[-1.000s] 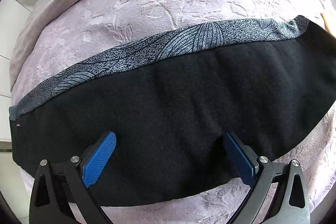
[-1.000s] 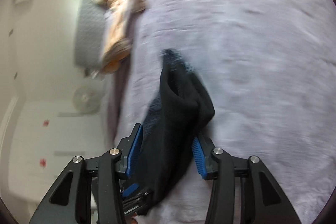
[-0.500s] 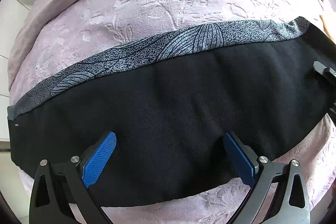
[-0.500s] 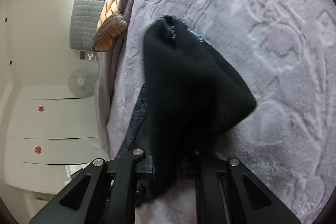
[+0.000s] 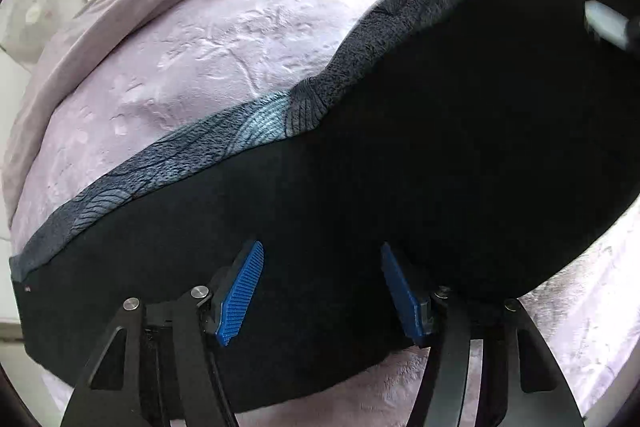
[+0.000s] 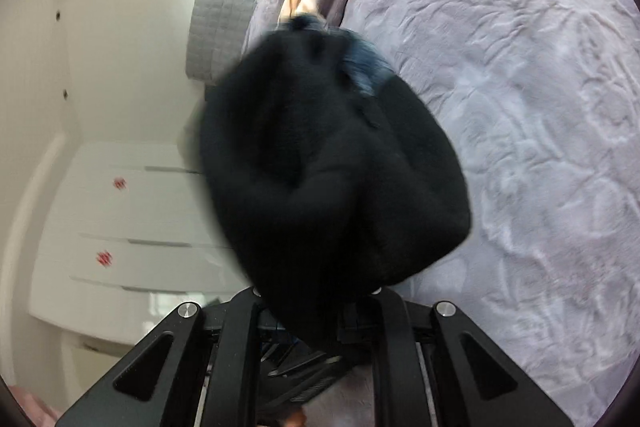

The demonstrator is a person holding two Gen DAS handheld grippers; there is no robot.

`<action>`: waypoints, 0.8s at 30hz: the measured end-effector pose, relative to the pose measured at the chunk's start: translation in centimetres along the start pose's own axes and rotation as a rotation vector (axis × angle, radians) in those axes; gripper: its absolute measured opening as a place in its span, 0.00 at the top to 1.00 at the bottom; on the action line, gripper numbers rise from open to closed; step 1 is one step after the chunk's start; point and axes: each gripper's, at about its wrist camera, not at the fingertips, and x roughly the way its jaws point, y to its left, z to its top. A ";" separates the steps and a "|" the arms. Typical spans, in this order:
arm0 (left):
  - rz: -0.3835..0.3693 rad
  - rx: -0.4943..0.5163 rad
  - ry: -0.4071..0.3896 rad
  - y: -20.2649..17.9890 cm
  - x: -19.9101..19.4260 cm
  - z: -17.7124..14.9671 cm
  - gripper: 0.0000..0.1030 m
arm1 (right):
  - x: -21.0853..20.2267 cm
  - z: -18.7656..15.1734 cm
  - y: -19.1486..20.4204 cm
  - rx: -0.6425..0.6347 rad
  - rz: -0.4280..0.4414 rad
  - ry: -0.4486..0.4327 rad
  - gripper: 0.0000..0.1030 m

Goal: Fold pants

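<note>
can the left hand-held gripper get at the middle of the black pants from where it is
Probably yes. The left hand-held gripper points down over the black pants lying on the lilac bedspread, its jaws closing with fabric between the blue pads. Nothing lies in between.

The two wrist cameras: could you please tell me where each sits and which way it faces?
Left wrist: on the left gripper, facing steeply down at black fleece pants on the lilac embossed bedspread; closing blue fingers show.
Right wrist: on the right gripper, facing along the bed; it clamps bunched pants.
Shared: pants, bedspread.
</note>
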 end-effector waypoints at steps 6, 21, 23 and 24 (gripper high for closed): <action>-0.114 -0.062 -0.006 3.9 -1.4 -0.2 0.38 | 1.0 -1.3 3.8 -0.078 -0.050 -0.003 0.87; 0.006 -0.347 -0.062 27.9 -6.2 -9.9 0.19 | 14.4 -14.9 18.4 -0.636 -0.507 0.073 0.86; 0.033 -0.384 -0.041 29.9 -5.6 -11.6 0.19 | 17.5 -18.3 18.2 -0.730 -0.609 0.095 0.82; 0.043 -0.405 -0.030 31.6 -5.2 -12.5 0.19 | 19.1 -19.7 17.9 -0.765 -0.654 0.112 0.81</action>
